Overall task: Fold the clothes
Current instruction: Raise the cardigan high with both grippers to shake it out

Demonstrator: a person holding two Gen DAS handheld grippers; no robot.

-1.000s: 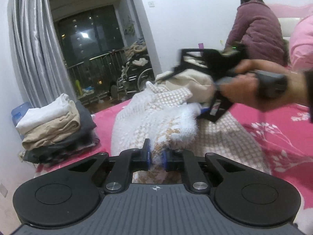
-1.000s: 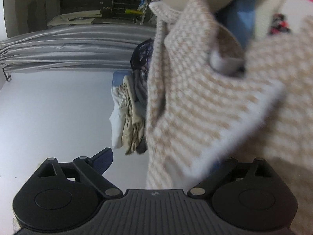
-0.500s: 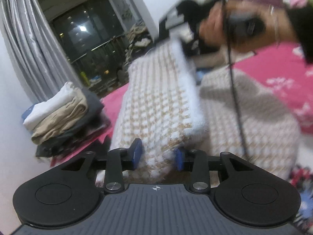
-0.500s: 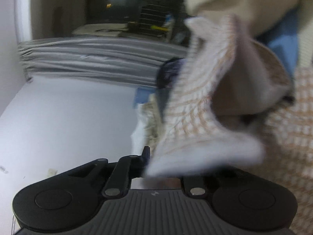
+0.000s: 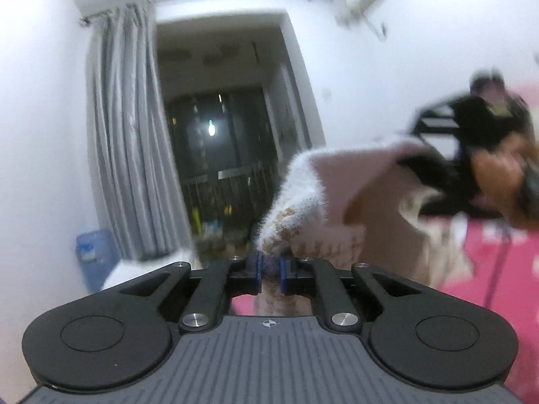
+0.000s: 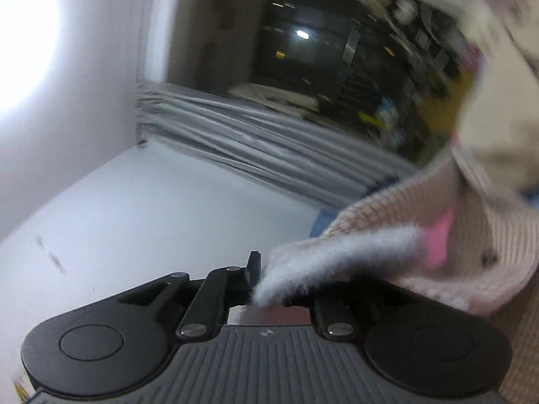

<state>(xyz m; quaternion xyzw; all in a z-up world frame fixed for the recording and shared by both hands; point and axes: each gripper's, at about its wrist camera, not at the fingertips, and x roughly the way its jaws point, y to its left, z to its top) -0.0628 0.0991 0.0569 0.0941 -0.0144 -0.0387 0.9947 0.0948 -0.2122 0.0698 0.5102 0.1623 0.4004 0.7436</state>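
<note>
A fuzzy white-and-tan checked sweater (image 5: pixel 296 202) hangs lifted in the air between both grippers. My left gripper (image 5: pixel 269 274) is shut on its fluffy white hem, blue pads pinching the knit. In the left wrist view the right gripper (image 5: pixel 471 155) shows blurred at the far right, held by a hand (image 5: pixel 498 181), with the sweater's other edge at it. In the right wrist view my right gripper (image 6: pixel 269 289) is shut on the sweater's (image 6: pixel 421 245) white fuzzy edge, which covers the right finger. The pink bed (image 5: pixel 498 262) lies below at right.
A grey curtain (image 5: pixel 124 141) hangs left of a dark balcony doorway (image 5: pixel 229 155). A blue water bottle (image 5: pixel 94 252) stands by the wall at lower left, with a white folded item (image 5: pixel 148 264) beside it. White walls surround.
Both grippers have risen, lifting the sweater off the bed. The left gripper, open half a second ago, has shut on the hem. The folded stack has dropped nearly out of view.
</note>
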